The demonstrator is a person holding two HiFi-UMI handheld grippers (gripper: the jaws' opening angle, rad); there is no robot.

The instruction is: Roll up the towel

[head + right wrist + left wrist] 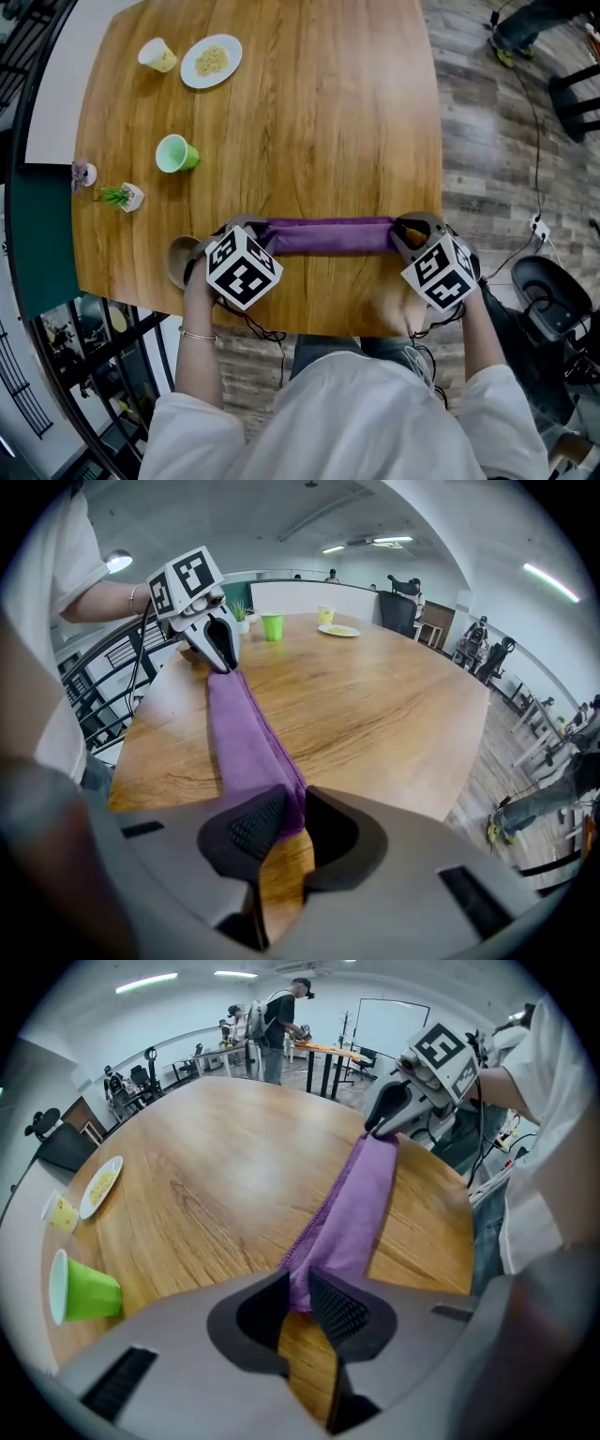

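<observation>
Towel (328, 234): one, purple, a narrow band near the lower edge of the table (309, 112).
Long axis: left to right across the frame, running from tool to tool.
Left tool (248, 230): narrow, pinching the towel's left end.
Right tool (403, 231): narrow, pinching the right end.
Nearer hand: neither; each holds one end.
Others, upper left: green cup (175, 154), yellow cup (157, 54), plate (211, 60).

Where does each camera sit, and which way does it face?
Head view: on the person's head, facing steeply down at the wooden table; forearms, left gripper, right gripper show.
Left gripper view: on that gripper, along its jaws and the purple towel toward the right gripper; white sleeve shows.
Right gripper view: reversed, toward the left gripper; forearm shows.
Shared: purple towel.
</observation>
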